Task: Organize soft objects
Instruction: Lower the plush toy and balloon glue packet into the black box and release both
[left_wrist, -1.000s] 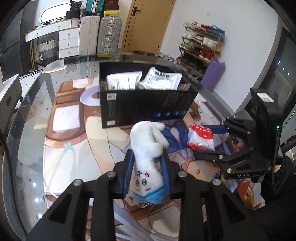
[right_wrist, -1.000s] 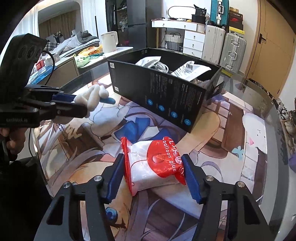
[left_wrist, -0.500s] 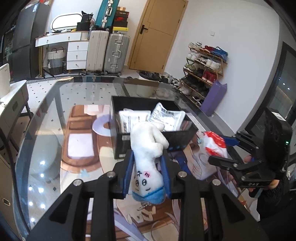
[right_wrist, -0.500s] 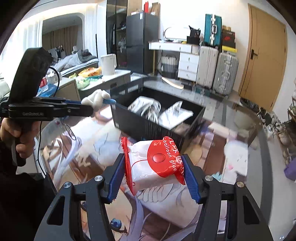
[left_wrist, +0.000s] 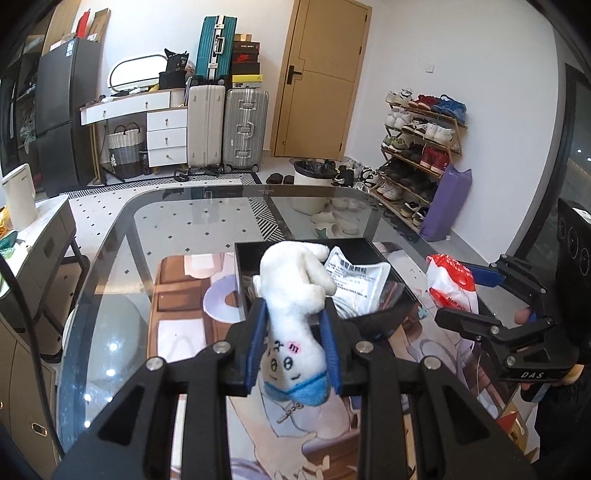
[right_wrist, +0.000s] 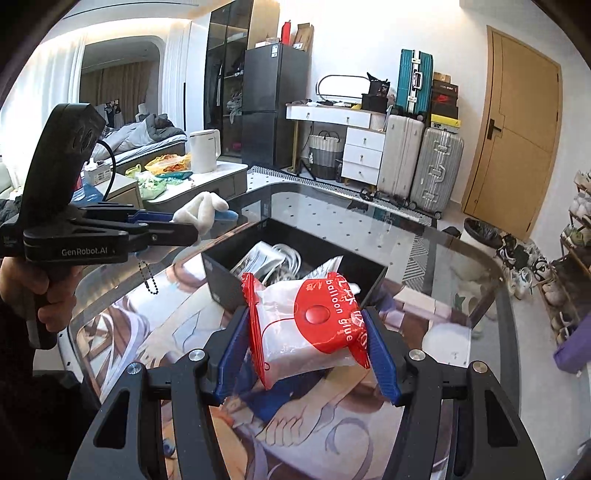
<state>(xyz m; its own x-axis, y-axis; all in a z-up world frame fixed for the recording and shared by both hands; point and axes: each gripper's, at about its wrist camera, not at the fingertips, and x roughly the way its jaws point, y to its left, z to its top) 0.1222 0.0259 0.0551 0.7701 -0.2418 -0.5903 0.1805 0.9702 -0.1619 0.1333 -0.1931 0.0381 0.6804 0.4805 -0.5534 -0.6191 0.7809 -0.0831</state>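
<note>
Plush toy (left_wrist: 293, 325), white with a stitched face and a blue collar, is sitting clamped between the blue pads of the left gripper (left_wrist: 293, 341), whose jaws are pressing tight on its body; its limbs are sticking out past the fingertips and a small bead chain is dangling beneath it. In the right wrist view the left hand (right_wrist: 44, 291) is gripping that tool's handle at the left edge. Over on the other side, the right gripper (right_wrist: 308, 350) is holding a red-and-white packet (right_wrist: 314, 325) printed "balloon glue", its jaws closing on the packet's two sides. Both things are hanging in the air above the glass tabletop (left_wrist: 177, 229), over a printed cartoon mat (right_wrist: 155, 332). Just beyond them a black open box (right_wrist: 365, 269) is standing on the tabletop, holding white pouches (left_wrist: 356, 280) and a coil of white cable (right_wrist: 288, 258). Farther back, suitcases (left_wrist: 225, 129) are standing against the wall beside a wooden door (left_wrist: 321, 81), and a shoe rack (left_wrist: 417, 147) is lining the right wall.
</note>
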